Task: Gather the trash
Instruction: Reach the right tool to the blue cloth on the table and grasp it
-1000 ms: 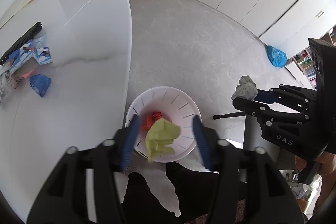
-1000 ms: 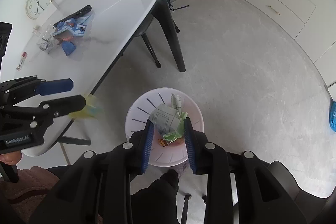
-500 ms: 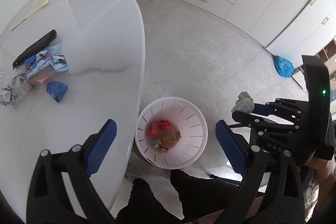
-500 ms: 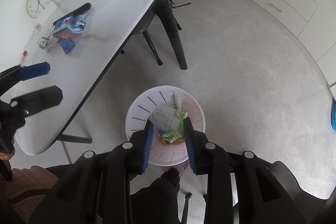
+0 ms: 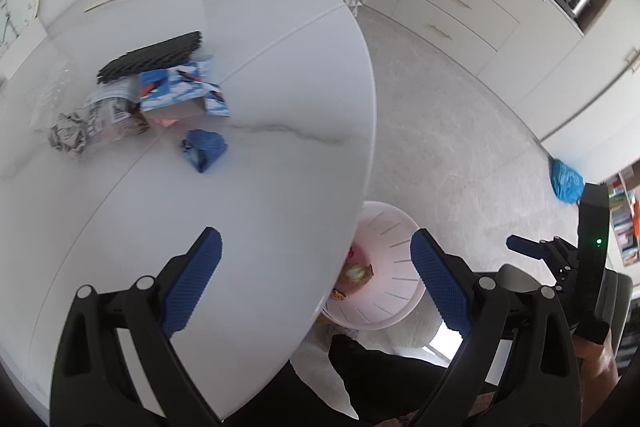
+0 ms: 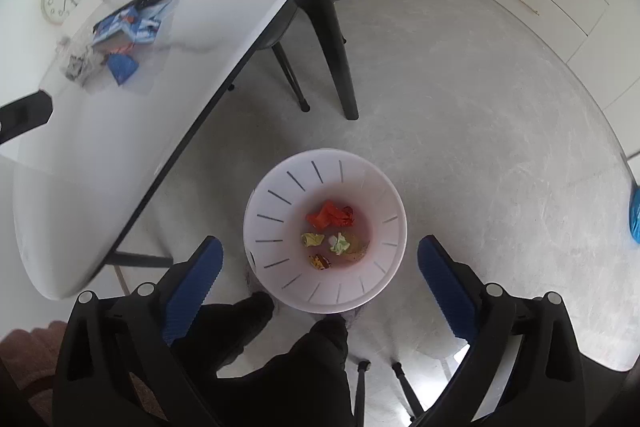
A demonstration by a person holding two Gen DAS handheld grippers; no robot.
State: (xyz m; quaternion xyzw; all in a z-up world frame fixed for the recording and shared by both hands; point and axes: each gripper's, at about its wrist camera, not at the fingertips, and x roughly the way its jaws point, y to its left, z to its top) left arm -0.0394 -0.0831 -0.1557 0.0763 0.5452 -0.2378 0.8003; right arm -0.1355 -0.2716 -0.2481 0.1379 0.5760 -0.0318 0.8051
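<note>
Two claws, both spread wide and both empty! The right claw [image 6: 320, 267] hangs directly over the pink bin [image 6: 276, 179] on the floor, its blue pads straddling the rim, with red, yellow and green scraps lying in the bottom. Nothing between those pads, so that side looks done with its drop.

Over to the left claw [image 5: 316, 283], jaws apart, poised above the near edge of the white table [image 5: 280, 27]. This is the one to watch. The remaining trash sits ahead of it and off to its left, well apart from the pads: a blue wad [image 5: 204, 149] lying alone, nearest of the lot, and beyond it a cluster of blue-and-white wrapper [image 5: 180, 91], crumpled newsprint [image 5: 92, 127] and a black comb-like strip [image 5: 152, 57].

The left claw is plainly the nearer one; the right is down by the bin, off the table's edge. The wad is lumpy, slightly longer than wide, its long axis running from far-left to near-right, its narrow tip aimed back toward the claw. By my read, the next grab is that wad, and the claw would want to go forward and left, pads closing across the short width.
</note>
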